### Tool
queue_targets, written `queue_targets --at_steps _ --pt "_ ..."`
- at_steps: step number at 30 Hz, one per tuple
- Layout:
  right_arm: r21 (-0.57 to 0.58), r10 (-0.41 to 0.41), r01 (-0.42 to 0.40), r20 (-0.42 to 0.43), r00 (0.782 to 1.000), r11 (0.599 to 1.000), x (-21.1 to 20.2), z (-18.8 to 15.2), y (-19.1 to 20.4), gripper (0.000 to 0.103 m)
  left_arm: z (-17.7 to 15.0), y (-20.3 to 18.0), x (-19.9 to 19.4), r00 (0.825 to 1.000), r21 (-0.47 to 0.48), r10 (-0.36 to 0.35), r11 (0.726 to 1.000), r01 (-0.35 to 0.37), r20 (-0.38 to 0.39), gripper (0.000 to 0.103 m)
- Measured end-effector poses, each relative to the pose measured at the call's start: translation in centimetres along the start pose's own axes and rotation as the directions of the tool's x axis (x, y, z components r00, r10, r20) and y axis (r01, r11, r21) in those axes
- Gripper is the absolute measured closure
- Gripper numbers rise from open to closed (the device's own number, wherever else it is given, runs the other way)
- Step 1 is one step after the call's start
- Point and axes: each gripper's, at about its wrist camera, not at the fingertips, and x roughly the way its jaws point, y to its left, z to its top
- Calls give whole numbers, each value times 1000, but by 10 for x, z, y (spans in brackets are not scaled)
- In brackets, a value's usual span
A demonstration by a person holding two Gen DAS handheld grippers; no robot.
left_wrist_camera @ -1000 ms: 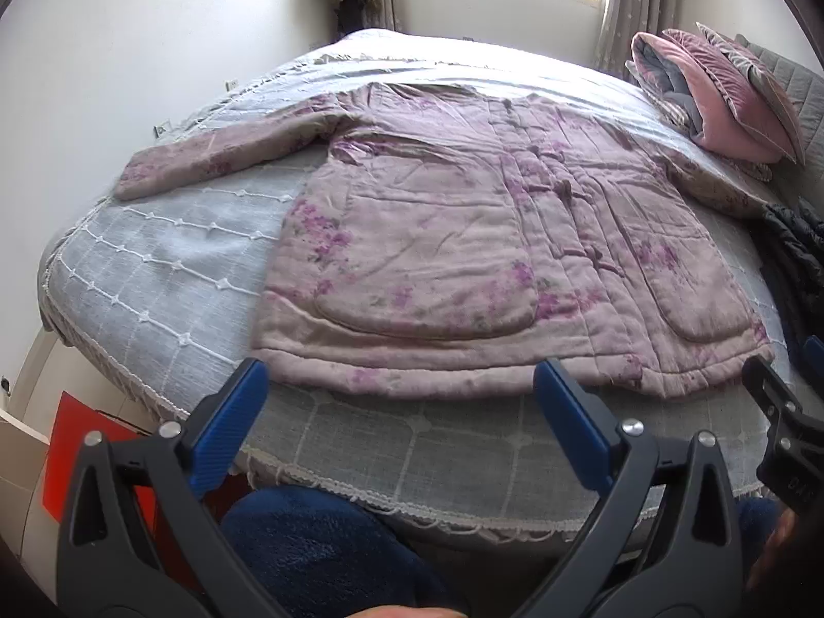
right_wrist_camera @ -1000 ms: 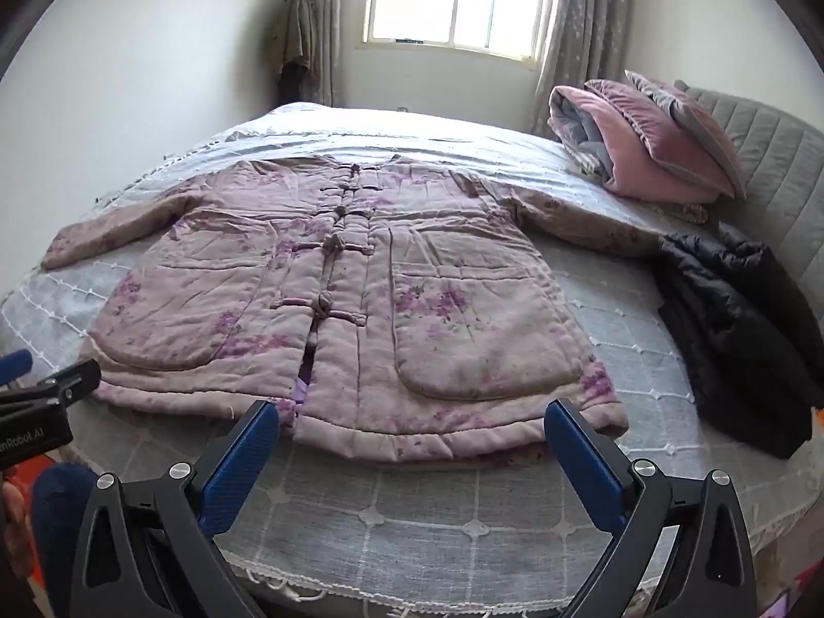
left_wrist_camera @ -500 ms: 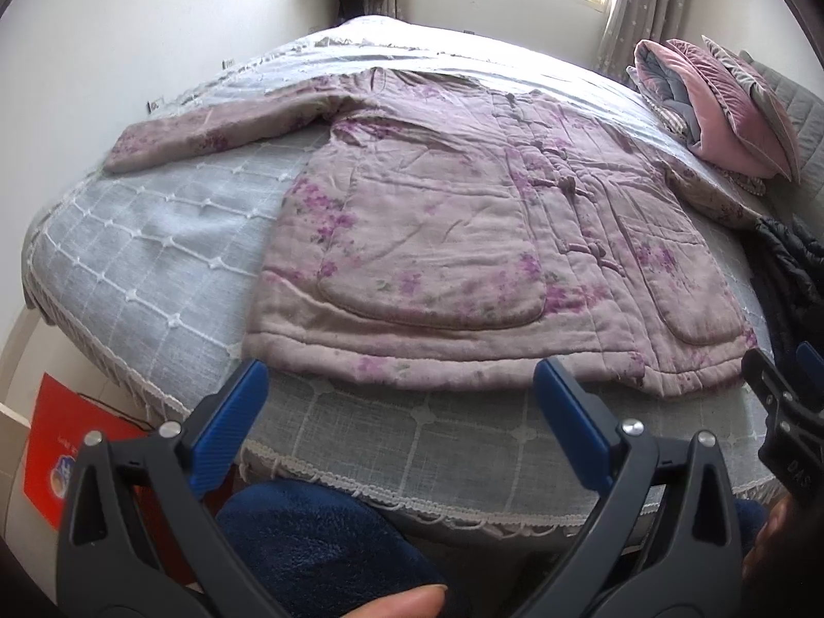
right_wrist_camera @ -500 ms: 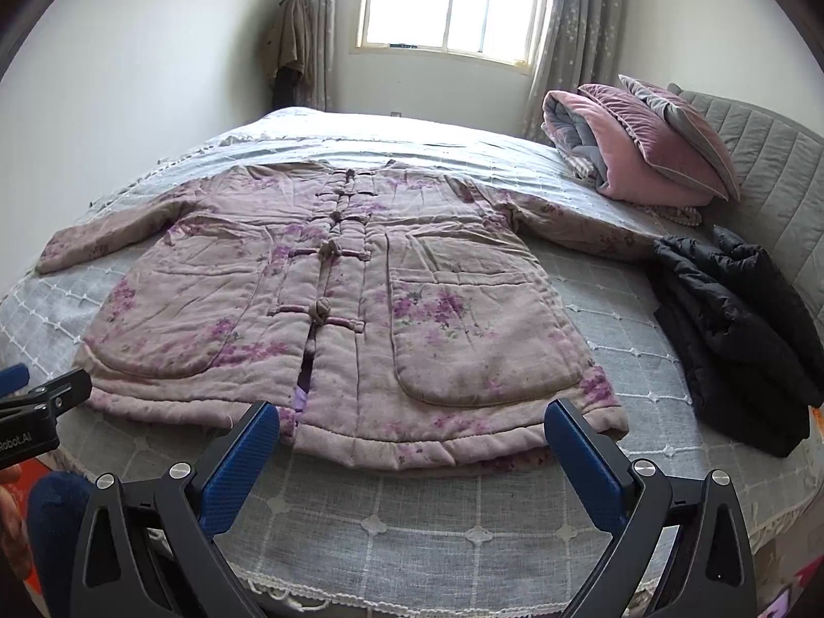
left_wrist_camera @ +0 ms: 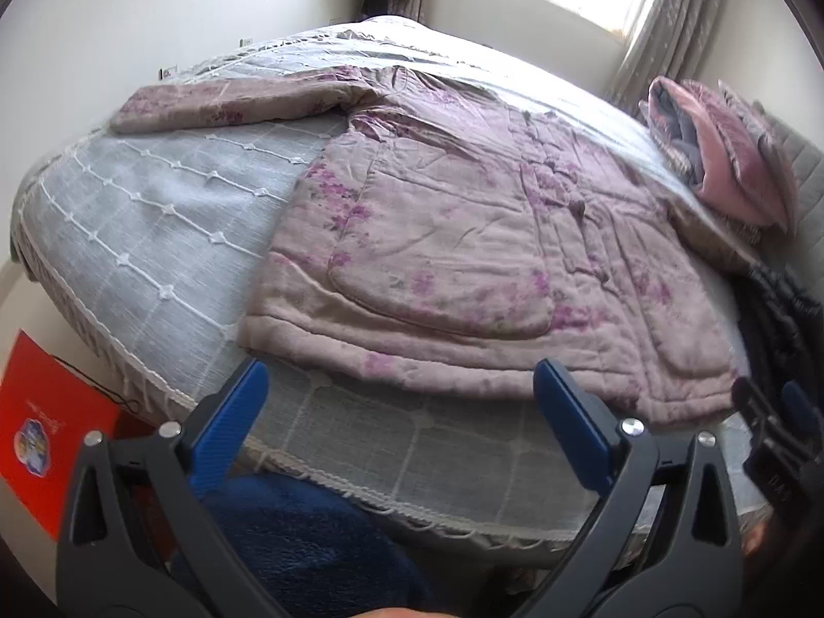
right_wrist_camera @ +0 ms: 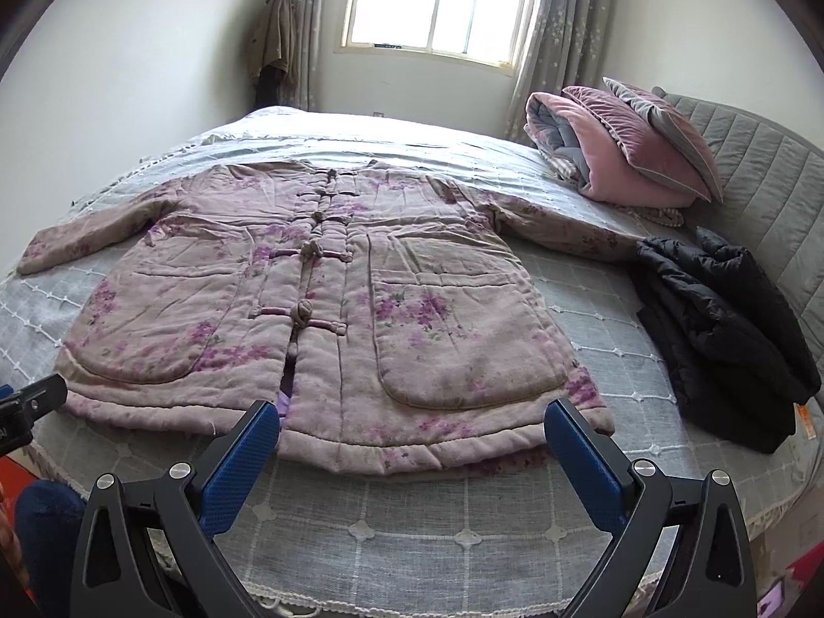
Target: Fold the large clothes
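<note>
Pink floral jacket (right_wrist_camera: 329, 304) lies flat on bed (right_wrist_camera: 412, 530); both claws gape.

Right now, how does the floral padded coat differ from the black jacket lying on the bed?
The floral padded coat is pale pink with purple flowers and spread flat, sleeves out; the black jacket is plain, dark and bunched in a heap. The coat covers far more of the bed. Both look padded, and no hand-held gripper touches either.

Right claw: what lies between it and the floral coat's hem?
Only a bare strip of the grey bedspread separates the open right claw from the floral coat, seen in the right wrist view.
</note>
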Motion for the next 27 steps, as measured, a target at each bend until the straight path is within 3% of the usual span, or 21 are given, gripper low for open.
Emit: queue_targets --at_steps 3,10,16,20,21,24,25,27 --pt "-7 -7 7 6 1000 1000 0 0 1 0 1 2 -2 1000 -34 -9 999 9 15 1" --pt "18 32 -31 -24 999 999 7 -2 -3 0 1 -2 9 998 61 53 997 -55 31 1" --pt "50 60 -58 -47 997 997 18 -7 -9 0 3 10 21 999 77 55 996 -54 0 1" --pt "100 65 -57 -82 994 993 34 -8 -40 0 15 51 32 997 -7 73 997 -74 -32 2" --pt "122 75 -63 -103 992 990 38 -9 -50 0 16 61 34 996 -31 81 996 -82 -34 8" --pt "308 214 -150 -186 959 940 64 -15 -104 0 25 95 43 995 -133 71 988 -79 -63 14" --pt "402 275 -180 -194 942 898 74 -20 -127 0 27 103 47 995 -160 58 985 -69 -76 17" --pt "507 297 -157 -207 932 847 86 -27 -158 0 29 110 57 995 -191 32 980 -50 -98 21"
